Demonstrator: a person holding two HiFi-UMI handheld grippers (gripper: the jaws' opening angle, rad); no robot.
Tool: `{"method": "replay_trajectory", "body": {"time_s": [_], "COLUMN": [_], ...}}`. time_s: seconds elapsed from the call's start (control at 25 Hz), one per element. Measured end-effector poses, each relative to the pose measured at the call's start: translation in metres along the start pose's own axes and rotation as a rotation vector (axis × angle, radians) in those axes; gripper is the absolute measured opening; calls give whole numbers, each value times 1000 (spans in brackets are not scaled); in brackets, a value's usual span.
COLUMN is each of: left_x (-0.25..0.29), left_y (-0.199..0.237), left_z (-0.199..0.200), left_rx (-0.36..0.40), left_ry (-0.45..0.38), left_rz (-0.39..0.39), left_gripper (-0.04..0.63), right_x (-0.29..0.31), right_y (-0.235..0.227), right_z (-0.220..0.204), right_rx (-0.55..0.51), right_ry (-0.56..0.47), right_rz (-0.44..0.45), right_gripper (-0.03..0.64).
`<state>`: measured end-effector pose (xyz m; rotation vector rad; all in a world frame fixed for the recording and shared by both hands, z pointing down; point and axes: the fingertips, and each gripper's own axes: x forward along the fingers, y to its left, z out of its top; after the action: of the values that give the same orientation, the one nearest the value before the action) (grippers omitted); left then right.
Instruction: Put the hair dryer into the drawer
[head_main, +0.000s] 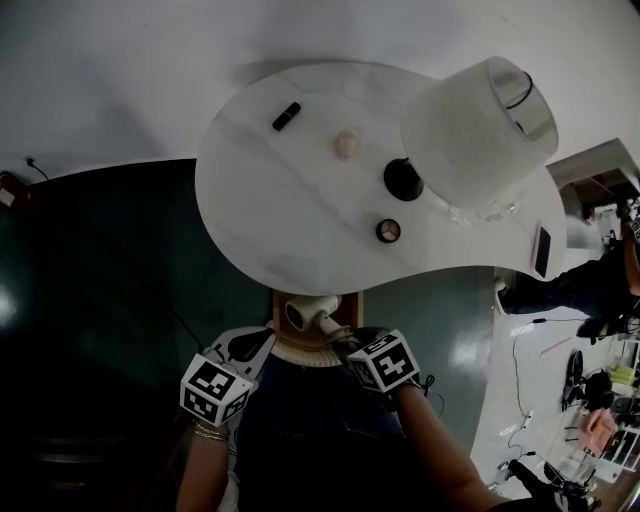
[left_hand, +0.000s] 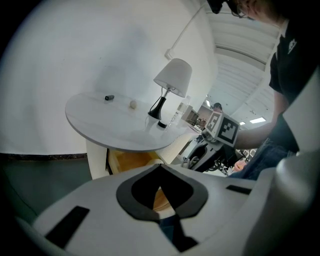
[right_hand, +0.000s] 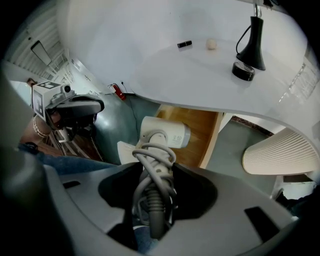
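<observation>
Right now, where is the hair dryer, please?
The hair dryer is in the right gripper, above the open drawer beneath the white table.

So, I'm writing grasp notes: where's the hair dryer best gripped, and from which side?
Take the hair dryer by its slim cord-wrapped handle, from the handle's end, as the right tool does. The barrel looks too wide and round, and this grip holds it over the open drawer.

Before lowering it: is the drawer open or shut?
Open: the drawer shows its wooden inside below the tabletop, behind the hair dryer.
</observation>
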<state>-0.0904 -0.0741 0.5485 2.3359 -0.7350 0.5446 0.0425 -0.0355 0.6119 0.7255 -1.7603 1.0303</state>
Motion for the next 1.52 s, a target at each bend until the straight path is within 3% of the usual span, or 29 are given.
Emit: {"method": "replay_trajectory", "body": {"time_s": [0.68,1.24,1.52], "left_x": [7,8,3], "left_y": [15,17,26], "left_z": [-17,-24,-26], "left_rx": [-7,-29,-36], "left_ry": [51,58,59], "left_rz": [-59,-73,-67], "left_gripper": [15,15,15], "right_x": [35,57,67], "right_y": [-7,-15,-18], "right_z": [19,29,37], "right_rx": [75,33,59], "right_ry": [-11,31,13], "right_rz": [-36,-111,-140], "right_gripper": [204,204,204]}}
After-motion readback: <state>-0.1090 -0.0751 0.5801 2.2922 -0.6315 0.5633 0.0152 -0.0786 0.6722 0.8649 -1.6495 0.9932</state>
